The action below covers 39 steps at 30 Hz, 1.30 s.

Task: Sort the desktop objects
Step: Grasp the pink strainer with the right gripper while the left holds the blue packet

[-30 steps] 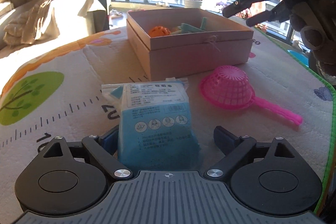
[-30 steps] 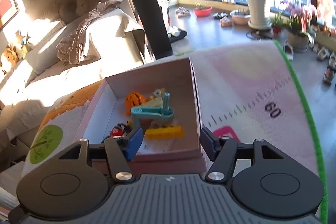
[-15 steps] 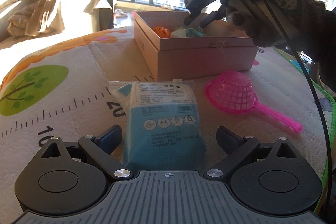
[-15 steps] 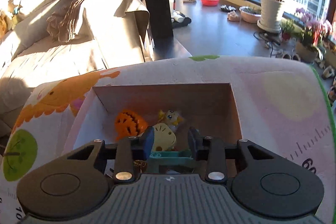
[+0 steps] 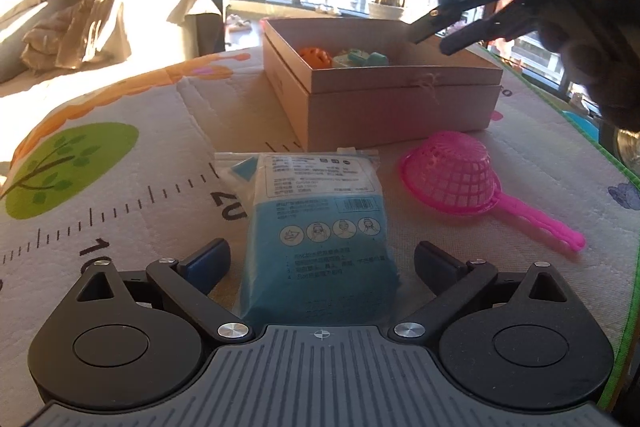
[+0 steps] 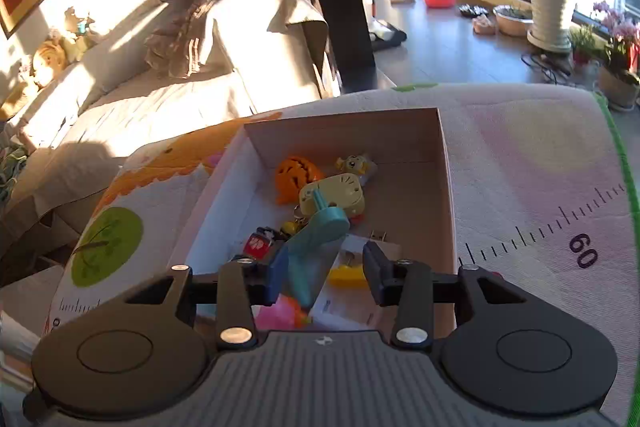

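The blue pack (image 5: 320,227) lies flat on the mat (image 5: 120,187), in front of the box (image 5: 380,95), so our left gripper (image 5: 320,263) straddles it, jaws spread and empty. Our right gripper (image 6: 325,273) hangs over the box, jaws parted, gripping nothing. The sieve (image 5: 452,175) awaits sorting.

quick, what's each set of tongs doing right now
Left tongs: open, empty, straddling the blue mask packet on the mat.
Right tongs: open, empty, over the box above the teal toy.
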Available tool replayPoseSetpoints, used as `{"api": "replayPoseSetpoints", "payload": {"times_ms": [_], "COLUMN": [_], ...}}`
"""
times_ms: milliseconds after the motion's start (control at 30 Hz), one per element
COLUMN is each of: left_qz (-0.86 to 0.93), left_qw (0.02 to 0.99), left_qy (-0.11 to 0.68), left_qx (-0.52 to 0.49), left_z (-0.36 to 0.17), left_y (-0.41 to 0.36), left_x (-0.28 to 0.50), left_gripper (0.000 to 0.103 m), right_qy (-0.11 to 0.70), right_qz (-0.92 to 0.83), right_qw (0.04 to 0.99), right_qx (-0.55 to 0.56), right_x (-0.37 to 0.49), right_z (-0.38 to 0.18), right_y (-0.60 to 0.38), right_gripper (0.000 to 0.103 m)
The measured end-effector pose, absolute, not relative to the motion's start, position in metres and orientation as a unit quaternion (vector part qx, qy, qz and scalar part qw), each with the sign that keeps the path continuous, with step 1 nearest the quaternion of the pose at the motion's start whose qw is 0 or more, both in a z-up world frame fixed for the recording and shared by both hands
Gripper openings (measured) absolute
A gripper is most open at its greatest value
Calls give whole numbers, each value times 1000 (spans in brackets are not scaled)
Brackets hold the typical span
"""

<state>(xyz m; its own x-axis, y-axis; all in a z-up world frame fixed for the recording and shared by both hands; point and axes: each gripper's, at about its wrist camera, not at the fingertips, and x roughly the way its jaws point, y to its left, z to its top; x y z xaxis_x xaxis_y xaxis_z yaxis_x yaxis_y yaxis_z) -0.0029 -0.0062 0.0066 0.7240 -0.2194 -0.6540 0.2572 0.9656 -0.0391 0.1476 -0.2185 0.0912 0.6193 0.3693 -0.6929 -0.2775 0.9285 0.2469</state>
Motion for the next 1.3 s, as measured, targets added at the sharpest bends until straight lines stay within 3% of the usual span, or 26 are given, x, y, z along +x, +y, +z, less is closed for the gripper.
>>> {"api": "replayPoseSetpoints", "payload": {"times_ms": [167, 500, 767, 833, 967, 1067, 1167, 1233, 1300], "left_qz": [-117, -95, -75, -70, -60, -59, -68, -73, -78], "left_qw": [926, 926, 929, 929, 927, 927, 928, 928, 927], "left_qy": [357, 361, 357, 357, 364, 365, 361, 359, 360], "left_qx": [44, 62, 67, 67, 63, 62, 62, 66, 72], "left_z": [8, 25, 34, 35, 33, 34, 36, 36, 35], "left_y": [-10, -10, -1, 3, 12, 14, 15, 14, 11], "left_x": [-2, -9, -10, -10, -11, -11, -14, -15, -13], "left_gripper": [101, 101, 101, 101, 101, 101, 101, 101, 101], "right_qy": [381, 400, 387, 366, 353, 364, 368, 365, 365], "right_qz": [202, 156, 255, 250, 240, 229, 217, 208, 211], "right_qw": [898, 899, 885, 896, 904, 903, 904, 907, 907], "right_qx": [90, 85, 52, 36, 23, 24, 7, -18, -29], "right_x": [85, 22, -5, -5, 9, 26, 35, 36, 36], "right_z": [92, 34, 34, 40, 44, 36, 31, 31, 32], "right_y": [-255, -267, -225, -218, -207, -196, -183, -176, -175], "right_gripper": [46, 41, 49, 65, 72, 84, 84, 66, 60]}}
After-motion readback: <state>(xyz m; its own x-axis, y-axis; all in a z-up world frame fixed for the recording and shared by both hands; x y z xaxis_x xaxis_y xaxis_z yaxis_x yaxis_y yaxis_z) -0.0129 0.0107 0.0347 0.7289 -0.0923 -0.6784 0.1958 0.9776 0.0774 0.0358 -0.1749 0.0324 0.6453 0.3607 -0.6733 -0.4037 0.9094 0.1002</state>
